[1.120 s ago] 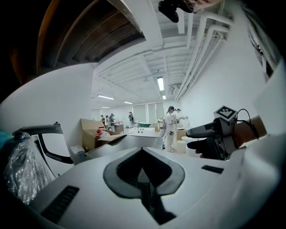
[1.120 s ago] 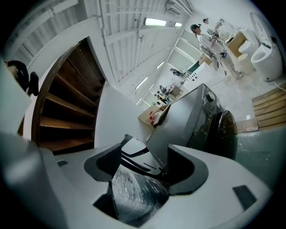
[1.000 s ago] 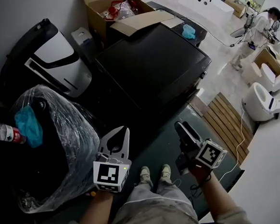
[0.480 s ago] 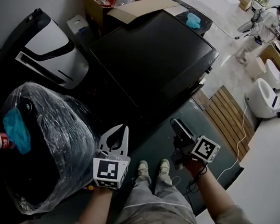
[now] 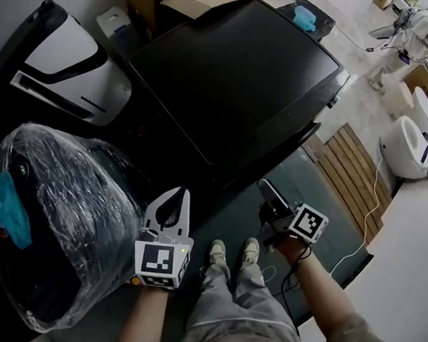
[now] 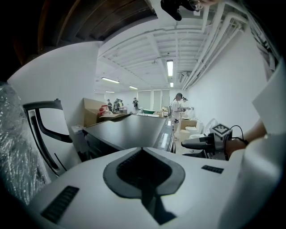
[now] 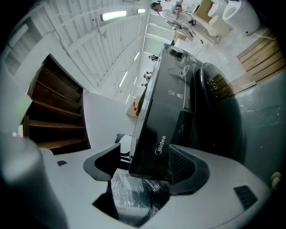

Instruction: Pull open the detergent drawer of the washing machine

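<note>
black midea washing machine (image 5: 236,76) seen from above; left gripper (image 5: 180,194) jaws pressed together, right gripper (image 5: 266,190) jaws spread wide, facing the machine's front panel (image 7: 166,112).

Head view looks steeply down on the washing machine (image 5: 236,76); both gripper views face it nearly level, close

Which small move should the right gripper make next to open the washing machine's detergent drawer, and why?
Probably ease the right gripper forward to the Midea-marked panel, seemingly the drawer front: its jaws stand open and empty, lined up with that panel but short of the washing machine.
</note>
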The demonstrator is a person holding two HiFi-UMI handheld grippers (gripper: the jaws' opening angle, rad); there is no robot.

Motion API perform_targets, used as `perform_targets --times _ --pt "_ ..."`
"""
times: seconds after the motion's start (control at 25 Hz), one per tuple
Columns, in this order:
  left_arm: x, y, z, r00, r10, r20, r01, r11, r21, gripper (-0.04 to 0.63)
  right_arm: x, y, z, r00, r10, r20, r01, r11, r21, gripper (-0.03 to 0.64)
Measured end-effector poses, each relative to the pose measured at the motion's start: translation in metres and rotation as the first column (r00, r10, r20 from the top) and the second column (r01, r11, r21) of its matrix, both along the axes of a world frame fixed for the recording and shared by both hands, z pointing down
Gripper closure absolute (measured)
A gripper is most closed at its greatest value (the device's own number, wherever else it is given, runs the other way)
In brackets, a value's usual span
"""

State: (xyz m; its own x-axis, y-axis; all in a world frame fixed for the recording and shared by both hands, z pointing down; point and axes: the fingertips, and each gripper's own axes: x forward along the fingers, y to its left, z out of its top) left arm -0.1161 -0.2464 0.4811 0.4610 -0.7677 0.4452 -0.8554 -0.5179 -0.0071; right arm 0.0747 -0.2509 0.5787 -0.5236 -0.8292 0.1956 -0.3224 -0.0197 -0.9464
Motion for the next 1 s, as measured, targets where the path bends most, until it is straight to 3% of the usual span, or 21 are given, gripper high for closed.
perform_targets --times 0.68,1.0 --pt "0.003 0.005 0.039 1.0 0.003 0.024 -0.001 0.997 -0.071 0.58 -0.02 -0.03 0.031 0.991 -0.053 0.12 0.045 0.997 0.069 0.261" --pt "-0.002 0.013 0.042 0.999 -0.006 0.032 0.008 0.997 -0.075 0.58 -0.018 -0.032 0.034 0.98 -0.012 0.197 -0.002 0.998 0.07 0.259"
